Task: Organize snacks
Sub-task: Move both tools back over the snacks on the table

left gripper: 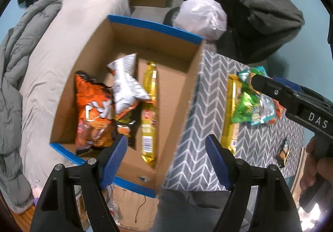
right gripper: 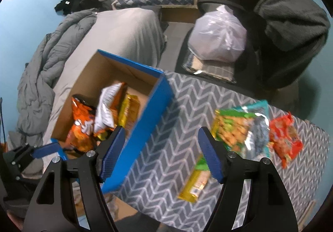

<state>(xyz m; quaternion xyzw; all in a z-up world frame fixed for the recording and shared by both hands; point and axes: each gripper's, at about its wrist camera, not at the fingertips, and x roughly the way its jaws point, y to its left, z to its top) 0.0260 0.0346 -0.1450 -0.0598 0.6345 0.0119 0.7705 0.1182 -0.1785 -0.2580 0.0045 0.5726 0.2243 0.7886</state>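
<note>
An open cardboard box [left gripper: 172,77] with blue edges stands at the left end of the table; it also shows in the right wrist view [right gripper: 154,111]. In it lie an orange chip bag [left gripper: 91,111], a silver-white bag [left gripper: 126,84] and a gold packet [left gripper: 148,107]. On the table lie a gold packet [right gripper: 193,184], a green bag [right gripper: 231,127], a clear teal-topped bag [right gripper: 258,134] and a red bag [right gripper: 285,138]. My left gripper [left gripper: 166,161] is open and empty over the box's near corner. My right gripper [right gripper: 162,155] is open and empty above the table beside the box.
The table has a grey chevron cloth [right gripper: 166,169]. A small dark packet [left gripper: 284,150] lies near its right edge. A bed with a grey duvet [left gripper: 12,77] is left of the box. A chair with a white plastic bag [right gripper: 218,38] and a dark fleece [right gripper: 291,30] stands behind the table.
</note>
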